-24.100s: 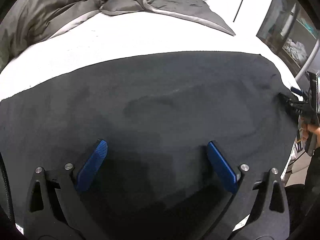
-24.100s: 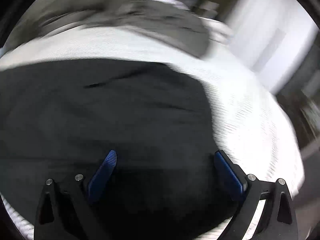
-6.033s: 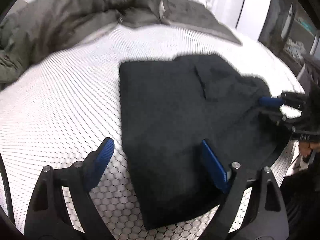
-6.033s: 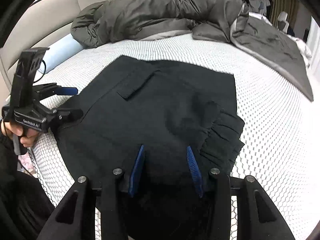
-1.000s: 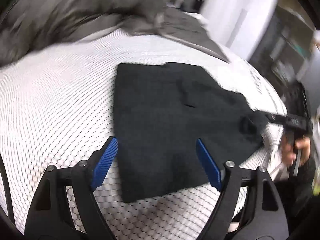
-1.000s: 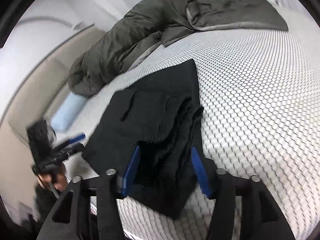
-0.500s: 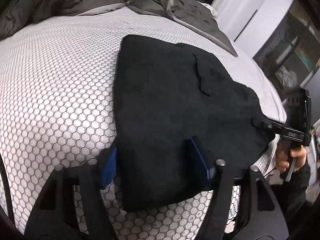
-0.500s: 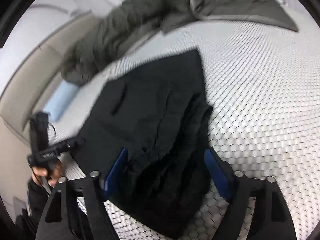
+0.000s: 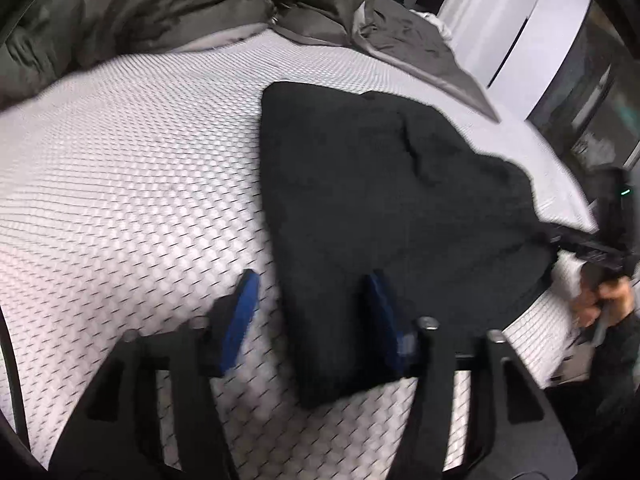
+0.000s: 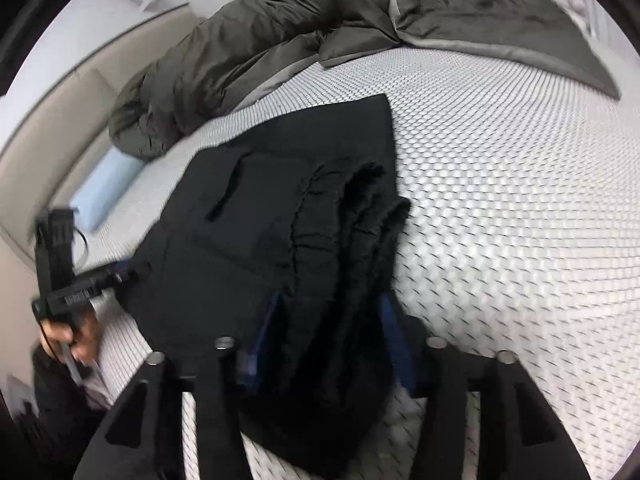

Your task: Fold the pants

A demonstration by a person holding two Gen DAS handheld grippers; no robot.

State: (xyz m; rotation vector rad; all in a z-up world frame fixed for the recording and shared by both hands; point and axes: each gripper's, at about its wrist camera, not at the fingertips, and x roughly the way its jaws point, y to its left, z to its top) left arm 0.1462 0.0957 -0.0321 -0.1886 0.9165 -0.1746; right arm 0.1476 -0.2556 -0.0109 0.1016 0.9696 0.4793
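Observation:
The black pants [image 9: 380, 184] lie folded into a compact stack on the white honeycomb mattress [image 9: 120, 184]. My left gripper [image 9: 310, 312] straddles their near left corner with its jaws partly closed, one blue pad on the mattress and one on the cloth. In the right wrist view the pants [image 10: 260, 240] show a back pocket and a bunched waistband. My right gripper [image 10: 328, 340] has its blue pads closed around the thick waistband end. Each gripper shows in the other's view, the right one [image 9: 584, 240] at the pants' right end and the left one [image 10: 100, 276] at their left end.
A rumpled olive-grey duvet [image 9: 180, 4] lies along the far side of the mattress. A light blue pillow [image 10: 106, 184] sits by the beige headboard [image 10: 60, 92]. A white wardrobe [image 9: 520, 28] and dark shelving stand beyond the bed's right edge.
My left gripper's jaws have narrowed around the pants' near corner. My right gripper opened briefly, then closed again around the waistband end. Both views are blurred by motion.

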